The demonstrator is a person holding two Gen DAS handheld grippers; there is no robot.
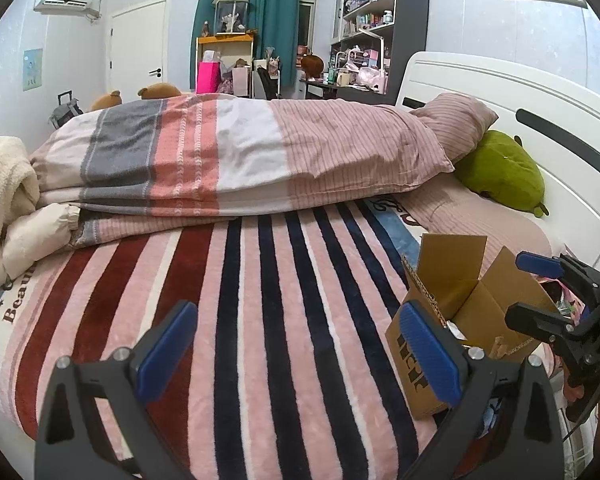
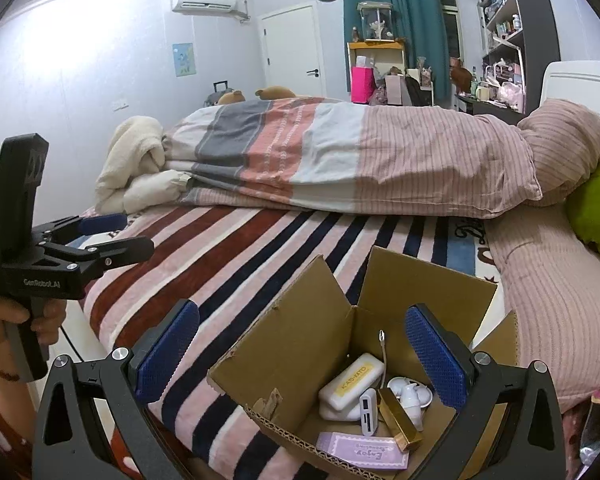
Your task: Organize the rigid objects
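An open cardboard box (image 2: pixel 300 344) stands on the striped blanket near the bed's front edge; it also shows in the left wrist view as the box (image 1: pixel 455 280). Inside lie a white case with a yellow label (image 2: pixel 351 380), a white card reader (image 2: pixel 368 412), a gold bar-shaped item (image 2: pixel 399 420), a small white figure (image 2: pixel 411 398) and a pink card (image 2: pixel 363 450). My right gripper (image 2: pixel 303 356) is open right over the box, nothing between its fingers. My left gripper (image 1: pixel 296 354) is open above bare blanket, left of the box; the same left gripper (image 2: pixel 116 236) shows held in a hand.
A folded striped duvet (image 1: pixel 236 160) crosses the bed behind the blanket (image 1: pixel 260 300). A green plush (image 1: pixel 503 172) and pink pillow (image 1: pixel 455 120) lie by the white headboard (image 1: pixel 499 92). A cream fleece bundle (image 1: pixel 4 188) sits at the left edge. The right gripper (image 1: pixel 539 292) hangs beyond the box.
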